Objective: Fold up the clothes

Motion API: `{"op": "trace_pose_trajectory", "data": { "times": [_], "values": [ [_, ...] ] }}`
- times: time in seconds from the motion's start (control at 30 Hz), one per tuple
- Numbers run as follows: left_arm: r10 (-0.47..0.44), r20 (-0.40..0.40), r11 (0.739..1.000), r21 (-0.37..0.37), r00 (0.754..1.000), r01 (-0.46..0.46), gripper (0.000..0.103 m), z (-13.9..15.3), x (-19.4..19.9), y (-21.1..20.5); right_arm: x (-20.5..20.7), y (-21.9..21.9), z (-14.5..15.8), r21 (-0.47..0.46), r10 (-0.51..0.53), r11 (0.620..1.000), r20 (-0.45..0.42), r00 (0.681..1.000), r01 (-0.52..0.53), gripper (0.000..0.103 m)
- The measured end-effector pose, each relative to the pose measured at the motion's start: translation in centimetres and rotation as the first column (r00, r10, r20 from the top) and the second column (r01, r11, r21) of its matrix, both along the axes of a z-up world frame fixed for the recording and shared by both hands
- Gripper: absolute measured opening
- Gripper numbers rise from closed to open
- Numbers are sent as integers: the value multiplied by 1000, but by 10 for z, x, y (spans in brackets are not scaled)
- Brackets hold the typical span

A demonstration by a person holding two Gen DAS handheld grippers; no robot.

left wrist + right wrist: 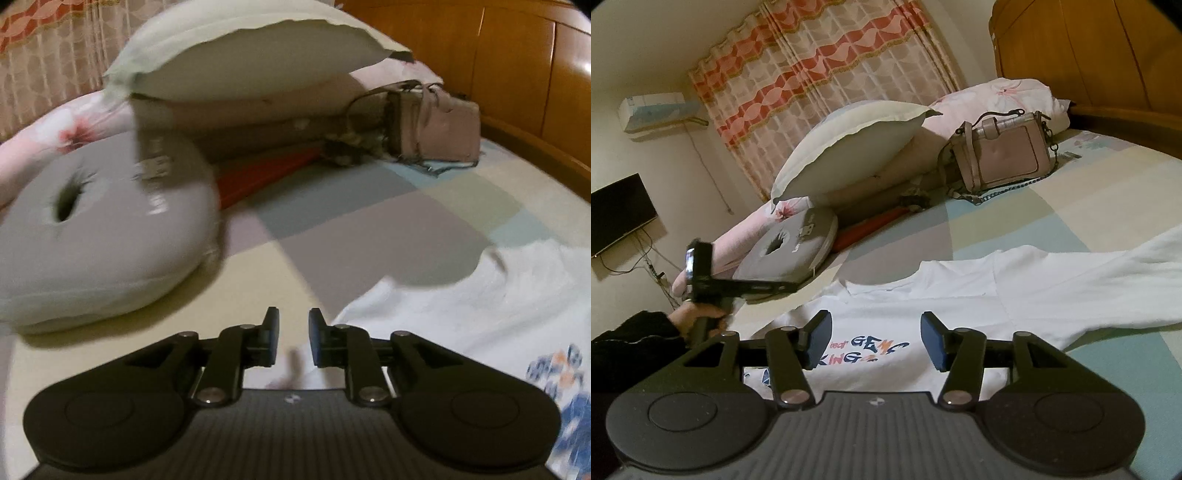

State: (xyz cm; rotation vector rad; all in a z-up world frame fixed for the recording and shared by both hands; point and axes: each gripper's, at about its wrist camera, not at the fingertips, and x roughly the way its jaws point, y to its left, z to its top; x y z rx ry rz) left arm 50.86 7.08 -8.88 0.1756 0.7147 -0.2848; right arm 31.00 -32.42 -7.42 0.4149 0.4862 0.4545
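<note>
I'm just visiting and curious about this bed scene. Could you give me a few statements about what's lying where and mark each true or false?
1. The white shirt lies spread on the bed with one sleeve stretched out. True.
2. The right gripper has its fingers clamped on the shirt. False: they stand apart above it, with nothing between them.
3. A pink handbag sits on the bed in front of the floral bedding. True.
4. The grey ring cushion lies on top of the shirt. False: it rests beside it, near the white pillow.
5. The left gripper holds a sleeve. False: nothing is between its fingers.
</note>
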Motion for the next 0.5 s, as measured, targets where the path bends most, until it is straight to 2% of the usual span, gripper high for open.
{"op": "trace_pose_trajectory", "data": {
  "times": [0.2,0.27,0.33,0.43,0.5],
  "values": [
    [19,-91,999,29,996,-17,22,-20,-26,46,-2,2,2,0,7,1000,7,1000,-7,61],
    [-7,-120,999,35,993,11,30,-28,-38,54,-2,2,1,1,6,1000,4,1000,-6,61],
    [-29,-122,998,49,992,35,32,-31,-48,57,-1,2,1,2,5,1000,1,1000,-5,61],
    [-60,-119,995,73,991,69,46,-35,-62,60,0,3,0,8,9,1000,-3,1000,-9,62],
    [-80,-98,992,87,992,89,46,-36,-66,60,0,5,-1,1,14,1000,-6,1000,-14,62]
  ]
}}
